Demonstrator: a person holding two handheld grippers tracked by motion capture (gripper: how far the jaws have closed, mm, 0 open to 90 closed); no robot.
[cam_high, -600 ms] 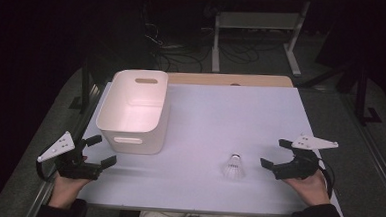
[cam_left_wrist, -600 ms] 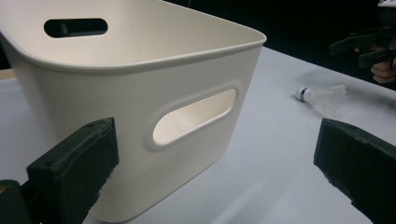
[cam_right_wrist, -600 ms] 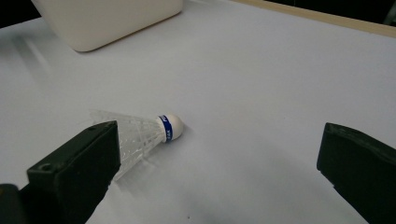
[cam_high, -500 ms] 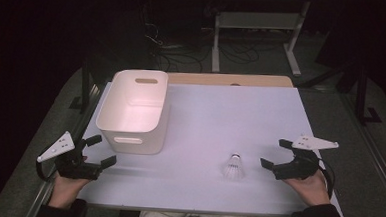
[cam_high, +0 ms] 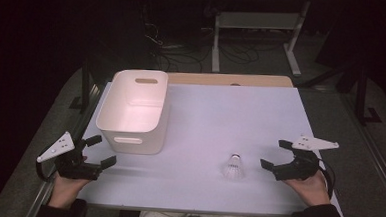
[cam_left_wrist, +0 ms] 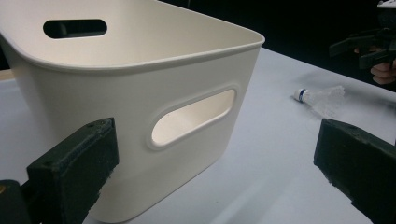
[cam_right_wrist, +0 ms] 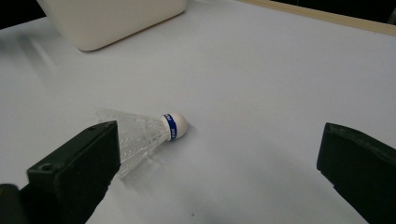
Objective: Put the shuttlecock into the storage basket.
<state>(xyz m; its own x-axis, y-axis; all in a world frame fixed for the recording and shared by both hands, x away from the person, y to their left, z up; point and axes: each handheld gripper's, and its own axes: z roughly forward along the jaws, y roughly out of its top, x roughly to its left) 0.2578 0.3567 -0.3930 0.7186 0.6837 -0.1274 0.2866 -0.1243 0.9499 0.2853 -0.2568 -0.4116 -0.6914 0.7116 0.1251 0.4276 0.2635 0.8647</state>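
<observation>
The left gripper (cam_high: 100,151) sits at the table's (cam_high: 231,110) near-left edge, jaws apart and empty, just beside the near wall of the white bin (cam_high: 136,110). The bin stands upright on the left half of the table. The shuttlecock (cam_high: 233,166) lies on its side on the bare surface right of centre, near the front edge. The right gripper (cam_high: 276,155) sits close to its right, jaws apart, not touching it.

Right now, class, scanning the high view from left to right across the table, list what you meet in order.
Left tool → white bin → shuttlecock → right tool.
</observation>
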